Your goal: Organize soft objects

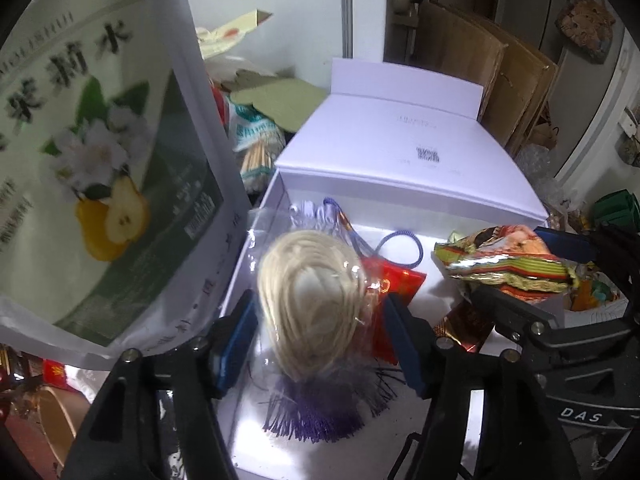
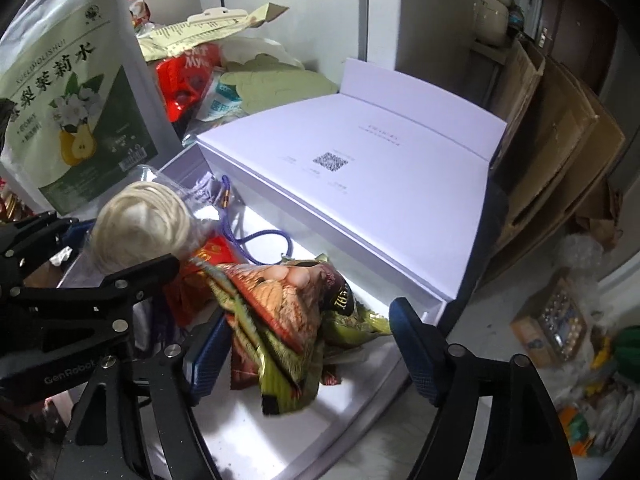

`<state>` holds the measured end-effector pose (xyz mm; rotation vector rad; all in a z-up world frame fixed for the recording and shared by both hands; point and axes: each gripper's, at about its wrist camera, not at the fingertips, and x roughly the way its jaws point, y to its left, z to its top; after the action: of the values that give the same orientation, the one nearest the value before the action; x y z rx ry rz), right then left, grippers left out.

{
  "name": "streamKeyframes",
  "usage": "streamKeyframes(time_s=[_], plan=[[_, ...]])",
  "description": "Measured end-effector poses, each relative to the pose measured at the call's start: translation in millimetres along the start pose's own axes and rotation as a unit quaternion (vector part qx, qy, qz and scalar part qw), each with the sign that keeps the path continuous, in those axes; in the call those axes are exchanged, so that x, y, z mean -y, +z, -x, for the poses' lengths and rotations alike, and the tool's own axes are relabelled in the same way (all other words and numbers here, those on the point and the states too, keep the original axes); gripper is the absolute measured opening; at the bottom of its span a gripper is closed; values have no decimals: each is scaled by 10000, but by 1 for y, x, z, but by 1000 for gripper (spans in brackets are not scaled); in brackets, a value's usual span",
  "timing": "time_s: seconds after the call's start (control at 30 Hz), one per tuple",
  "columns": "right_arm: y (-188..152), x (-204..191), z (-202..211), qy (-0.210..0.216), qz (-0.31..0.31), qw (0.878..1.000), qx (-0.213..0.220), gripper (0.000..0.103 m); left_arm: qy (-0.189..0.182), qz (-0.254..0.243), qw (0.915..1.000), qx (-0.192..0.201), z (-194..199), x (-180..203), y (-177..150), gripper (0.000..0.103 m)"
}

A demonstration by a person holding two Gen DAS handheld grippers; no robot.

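Note:
A cream cord coil in a clear bag (image 1: pixel 312 304) sits between the fingers of my left gripper (image 1: pixel 324 340), over the open white box (image 1: pixel 404 432); the jaws stand apart, contact unclear. The coil also shows in the right wrist view (image 2: pixel 140 224). Below it lie a purple tassel (image 1: pixel 320 412) and a red pouch (image 1: pixel 394 284). My right gripper (image 2: pixel 304 344) is open around a colourful foil snack bag (image 2: pixel 280 312), which droops into the box (image 2: pixel 248 432). The foil bag also shows at the right of the left wrist view (image 1: pixel 508 260).
The box's white lid (image 2: pixel 360 184) lies tilted over its far half. A green-and-white pear drink pouch (image 1: pixel 92 168) stands at the left. Packets and chopsticks (image 1: pixel 256 160) crowd behind. Cardboard (image 2: pixel 560 140) leans at the right; clutter covers the floor (image 2: pixel 560 328).

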<state>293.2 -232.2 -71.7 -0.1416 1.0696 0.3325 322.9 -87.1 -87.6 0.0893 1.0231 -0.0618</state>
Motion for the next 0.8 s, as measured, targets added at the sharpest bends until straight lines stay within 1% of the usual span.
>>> streamKeyframes(time_s=[0.13, 0.43, 0.67, 0.8], plan=[[1, 0, 14, 122, -96, 9998, 99, 78, 112, 7, 9998, 172, 16, -1, 2, 65], [8, -5, 64, 46, -134, 9982, 583, 78, 92, -16, 9971, 760, 73, -4, 5, 65], [15, -13, 117, -73, -111, 9938, 1102, 78, 205, -65, 9900, 1394, 130, -10, 5, 65], [12, -25, 147, -117, 6, 9906, 1366, 78, 151, -35, 9851, 1711, 163, -15, -2, 65]])
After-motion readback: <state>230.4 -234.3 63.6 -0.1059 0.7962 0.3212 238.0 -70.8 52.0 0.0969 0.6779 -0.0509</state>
